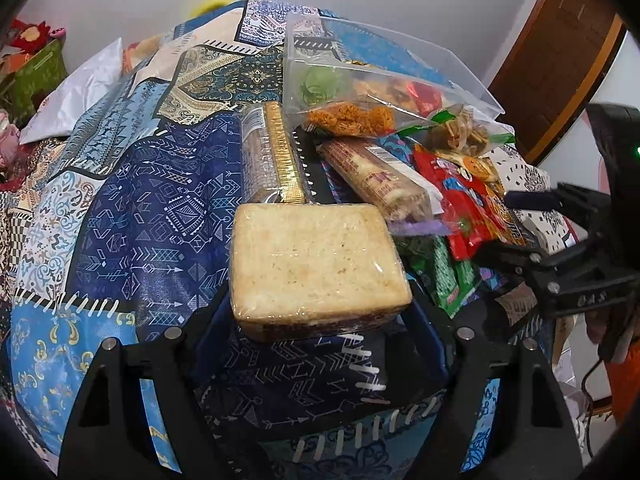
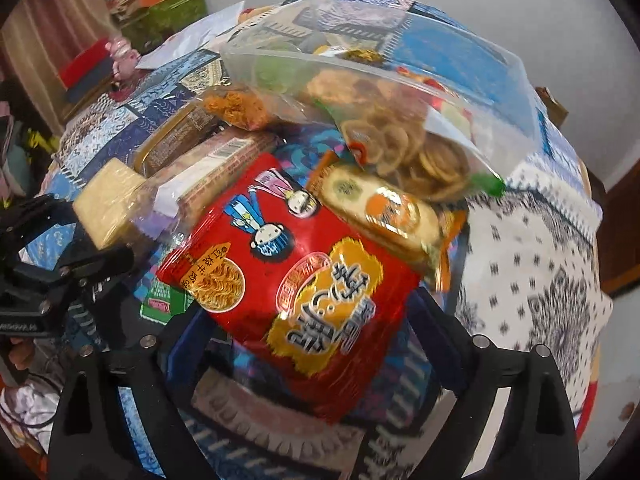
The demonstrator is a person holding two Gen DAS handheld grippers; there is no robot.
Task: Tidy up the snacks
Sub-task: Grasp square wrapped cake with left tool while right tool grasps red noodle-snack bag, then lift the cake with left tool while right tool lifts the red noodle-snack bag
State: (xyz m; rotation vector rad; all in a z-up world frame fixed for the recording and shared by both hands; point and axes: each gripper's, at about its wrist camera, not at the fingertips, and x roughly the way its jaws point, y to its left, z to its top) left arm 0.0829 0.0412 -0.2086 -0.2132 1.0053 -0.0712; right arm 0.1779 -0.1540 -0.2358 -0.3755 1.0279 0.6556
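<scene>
My left gripper (image 1: 320,276) clamps the wrapped cracker block (image 1: 316,268) at frame centre, my right gripper (image 2: 320,312) spread around the red noodle packet (image 2: 304,276), whose slick wrapper may slide into the crowded pile

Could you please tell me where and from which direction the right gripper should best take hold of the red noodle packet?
Grip the red noodle packet at its near, lower end, which lies free between the open right gripper. Come from above, closing across its narrow width; the far end is tucked against other snacks.
</scene>
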